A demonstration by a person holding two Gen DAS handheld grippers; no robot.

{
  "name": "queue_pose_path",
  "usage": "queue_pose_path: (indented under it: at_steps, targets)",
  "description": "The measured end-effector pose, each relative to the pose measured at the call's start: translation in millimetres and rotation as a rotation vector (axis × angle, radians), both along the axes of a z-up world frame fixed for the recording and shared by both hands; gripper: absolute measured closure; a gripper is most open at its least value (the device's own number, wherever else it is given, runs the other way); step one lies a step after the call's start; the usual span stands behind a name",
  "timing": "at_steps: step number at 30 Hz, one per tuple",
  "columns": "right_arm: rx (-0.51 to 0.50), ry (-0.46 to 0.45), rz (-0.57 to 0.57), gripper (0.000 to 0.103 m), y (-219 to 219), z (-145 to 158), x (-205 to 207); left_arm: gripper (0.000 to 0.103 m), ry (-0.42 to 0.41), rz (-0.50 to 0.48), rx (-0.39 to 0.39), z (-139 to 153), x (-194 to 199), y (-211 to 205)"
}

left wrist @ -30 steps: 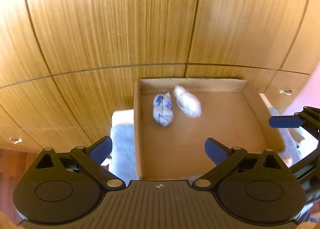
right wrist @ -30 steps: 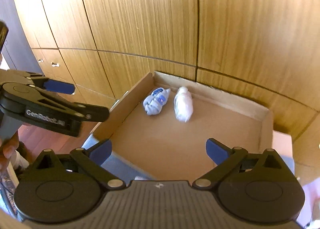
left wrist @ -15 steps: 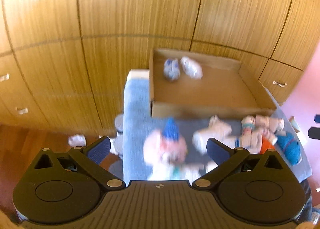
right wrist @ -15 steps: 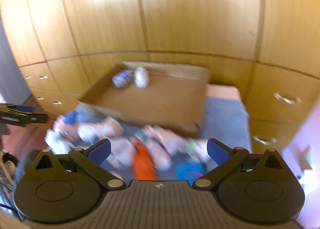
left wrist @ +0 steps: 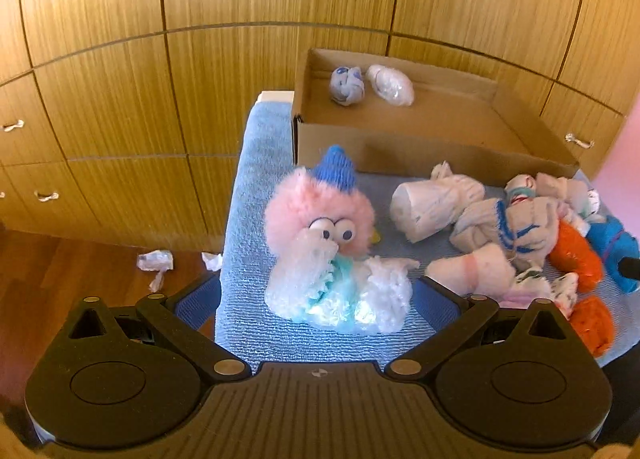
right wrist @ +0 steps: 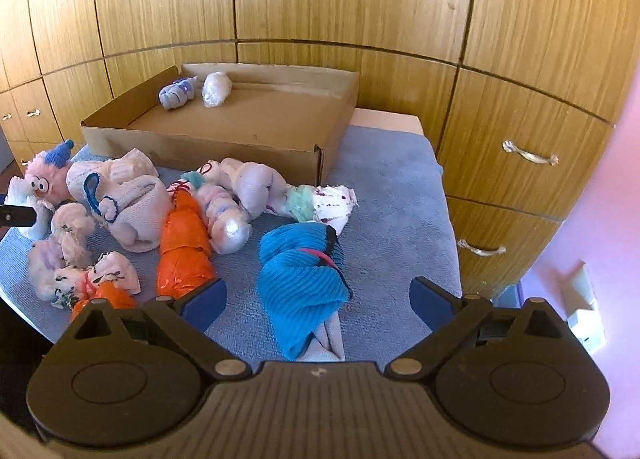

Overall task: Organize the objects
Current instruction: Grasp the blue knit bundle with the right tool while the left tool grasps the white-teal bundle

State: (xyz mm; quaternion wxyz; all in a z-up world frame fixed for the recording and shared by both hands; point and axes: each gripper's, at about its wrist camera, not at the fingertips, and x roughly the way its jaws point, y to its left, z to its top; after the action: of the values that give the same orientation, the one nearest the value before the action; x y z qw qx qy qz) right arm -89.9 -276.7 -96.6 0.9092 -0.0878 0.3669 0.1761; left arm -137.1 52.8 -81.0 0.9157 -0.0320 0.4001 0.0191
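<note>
A fluffy pink toy sock [left wrist: 320, 215] with a blue cap and googly eyes sits on the blue towel [left wrist: 256, 187]. My left gripper [left wrist: 316, 299] is open around its white and teal base, pads apart from it. A rolled blue sock [right wrist: 304, 271] lies between the fingers of my right gripper [right wrist: 318, 299]; its jaws are closing and the pads do not touch it. Behind stands a shallow cardboard box [right wrist: 200, 139] holding a blue-white roll [right wrist: 178, 93] and a white roll [right wrist: 216, 89]. Several more rolled socks, one orange [right wrist: 184, 251], lie heaped in front of the box.
Wooden cabinet doors and drawers with metal handles [right wrist: 528, 155] stand close behind and to the right of the towel. Crumpled paper [left wrist: 154, 261] lies on the wooden floor at the left. A pink wall with a socket [right wrist: 584, 315] is at the right.
Both grippers have pulled back from over the box and come down to the sock pile. The left now straddles the fluffy pink toy sock, the right the blue sock.
</note>
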Motion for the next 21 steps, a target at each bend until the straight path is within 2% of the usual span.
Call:
queue_pose_path:
  at_steps: [5,9,12,14,16,21]
  targets:
    - [-0.014,-0.017,0.017,0.013,4.6,-2.6,0.7,0.002,-0.046,-0.028,0.047,-8.3,0.4,-8.2]
    - [-0.002,-0.009,0.027,0.024,5.9,-6.6,3.5,0.005,-0.063,-0.043,0.051,-12.4,0.9,-9.8]
    - [0.009,0.006,0.021,0.042,4.5,-11.0,6.5,0.013,-0.058,-0.048,0.049,-16.4,2.7,-10.1]
    - [0.011,0.008,0.022,0.056,4.2,-13.6,6.4,0.025,-0.062,-0.055,0.03,-16.5,1.4,-8.4]
    - [0.014,0.003,0.027,0.059,4.1,-13.8,4.4,0.027,-0.071,-0.051,0.029,-15.2,-0.5,-8.4]
    - [0.025,-0.011,0.027,0.06,0.4,-8.6,-1.9,0.029,-0.071,-0.051,0.019,-10.7,-6.2,-11.8]
